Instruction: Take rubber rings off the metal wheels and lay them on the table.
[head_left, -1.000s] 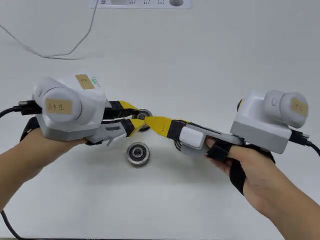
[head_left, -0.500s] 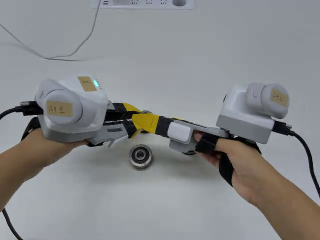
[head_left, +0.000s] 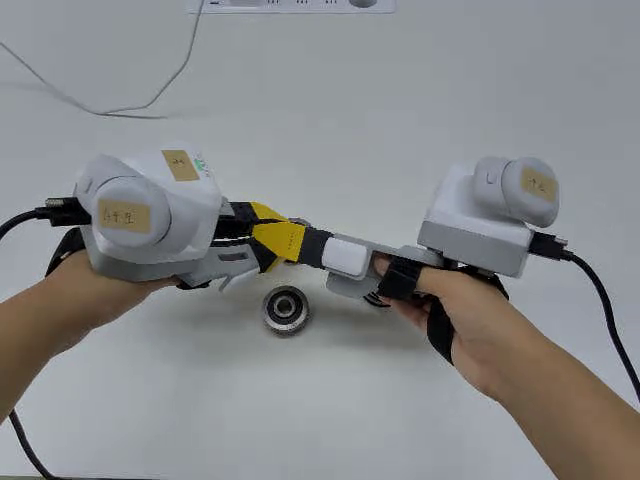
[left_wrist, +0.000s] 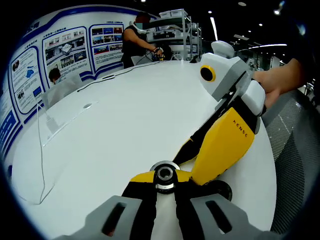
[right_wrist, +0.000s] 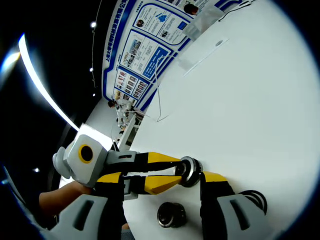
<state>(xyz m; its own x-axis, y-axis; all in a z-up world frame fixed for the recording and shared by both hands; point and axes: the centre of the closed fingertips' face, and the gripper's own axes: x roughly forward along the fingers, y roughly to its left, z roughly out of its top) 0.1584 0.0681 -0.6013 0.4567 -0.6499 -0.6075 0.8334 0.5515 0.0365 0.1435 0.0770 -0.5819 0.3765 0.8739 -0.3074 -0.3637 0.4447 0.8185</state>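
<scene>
Left hand-held gripper (left_wrist: 164, 181) is pinching a metal wheel (left_wrist: 165, 174) between its yellow tips, just above the white tabletop (head_left: 400, 120). The wheel is round, with a bright steel hub and a dark band around its edge. The left gripper view has it dead centre between the jaws.

In from the right comes the right hand-held gripper (head_left: 285, 240), its broad yellow jaw face laid across the left one's tips. In its own view the jaws stand spread wide. One yellow tip sits just beside the held wheel, and the other is lost behind the left gripper's jaws.

A second wheel (head_left: 287, 308) lies flat on the tabletop on the person's side of the crossed jaws, apart from both grippers. It has a shiny hub and a black outer ring.

Thin black loops, rubber rings (right_wrist: 252, 200) by the look of them, rest on the tabletop beside the right jaw.

Both gripper bodies are smooth white plastic with tan tape labels. The left hand (head_left: 90, 290) and right hand (head_left: 470, 320) wear black straps. At the far edge are a white power strip (head_left: 290, 5) and a thin grey cable (head_left: 150, 95).
</scene>
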